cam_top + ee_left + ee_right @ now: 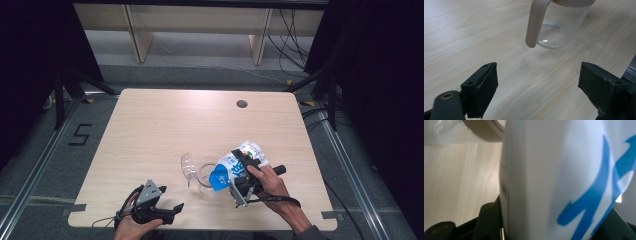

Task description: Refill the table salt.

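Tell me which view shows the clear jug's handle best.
The left gripper view: the beige handle hangs in sharp close-up beside the clear jug. The high view gives the jug small, its handle hard to make out. The right gripper view offers just a strip of beige rim.

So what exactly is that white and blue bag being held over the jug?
It is a soft white pouch with bold blue lettering and a blue patch at its lower end, and it looks like plastic film. It lies tilted, with its lower end over the mouth of the clear measuring jug. The right tongs grip it across the middle between both jaws. In the right gripper view its white side and blue print show blurred and close up.
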